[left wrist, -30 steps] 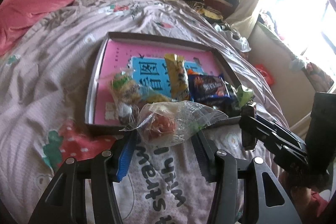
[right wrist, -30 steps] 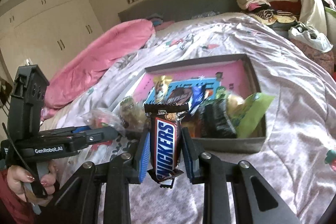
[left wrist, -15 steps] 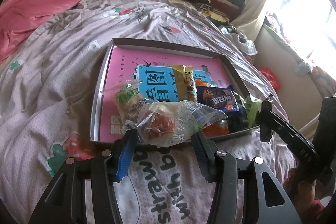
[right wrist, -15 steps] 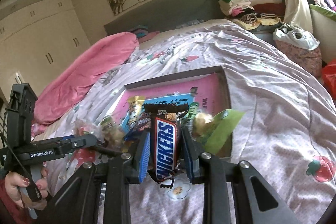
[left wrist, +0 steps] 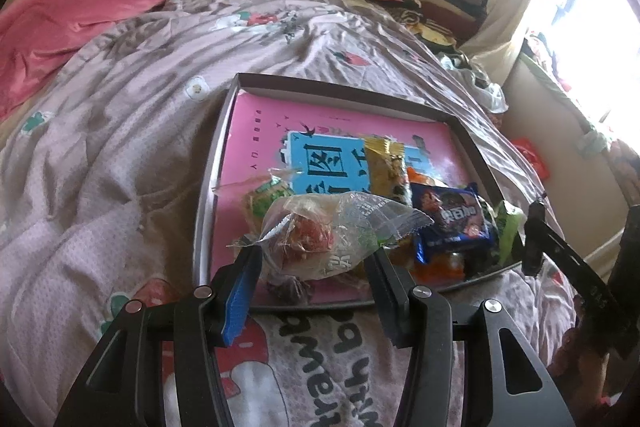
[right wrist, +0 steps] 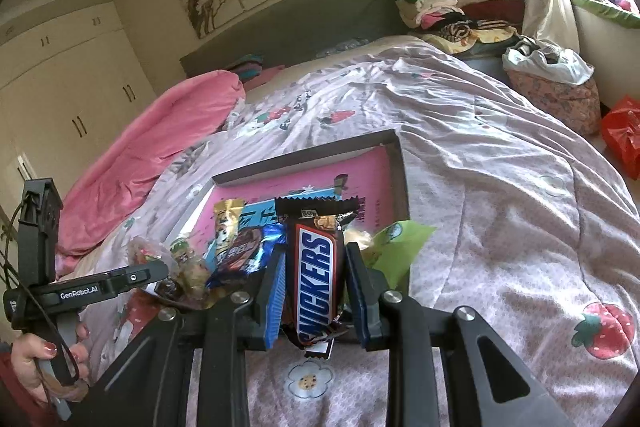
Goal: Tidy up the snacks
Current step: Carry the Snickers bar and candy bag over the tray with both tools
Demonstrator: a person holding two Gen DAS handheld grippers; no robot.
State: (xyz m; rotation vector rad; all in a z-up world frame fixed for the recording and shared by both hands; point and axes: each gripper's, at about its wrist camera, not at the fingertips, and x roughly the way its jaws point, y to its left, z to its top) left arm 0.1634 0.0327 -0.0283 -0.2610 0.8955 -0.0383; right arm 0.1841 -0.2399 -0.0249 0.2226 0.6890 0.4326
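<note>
Change: both tongs had drawn back toward the near edge of the tray since a second ago; more quilt showed below the tray in each view, and both snacks stayed held.
Left tongs (left wrist: 314, 269): clenched lightly on a clear packet (left wrist: 332, 231) with something red inside; the fingers were wide apart because the packet is puffy, and it bulged up between them.
Right tongs (right wrist: 314, 289): grasping a Snickers (right wrist: 318, 285) upright by its long sides, label to the camera, top crimp at 12 o'clock; the grip on the flat sides likely kept it from twisting.
Tray (left wrist: 340, 91): a shallow dark-rimmed box with a pink floor, lying flat on the quilt (left wrist: 100, 167); its rim likely keeps the snacks together on the soft bed.
Snacks in tray: bunched toward the near edge and 3 o'clock side in the left view: a gold bar (left wrist: 386, 167), a blue pack (left wrist: 454, 223), a green pack (left wrist: 506, 229); the 12 o'clock half was bare.
Task things: both held snacks hung over the near edge of the tray, neither set down.
Judgement: sorting looked midway; the bare far half seemed the likely room for neater rows.
Risk: the slick packet could slip from so loose a hold.
</note>
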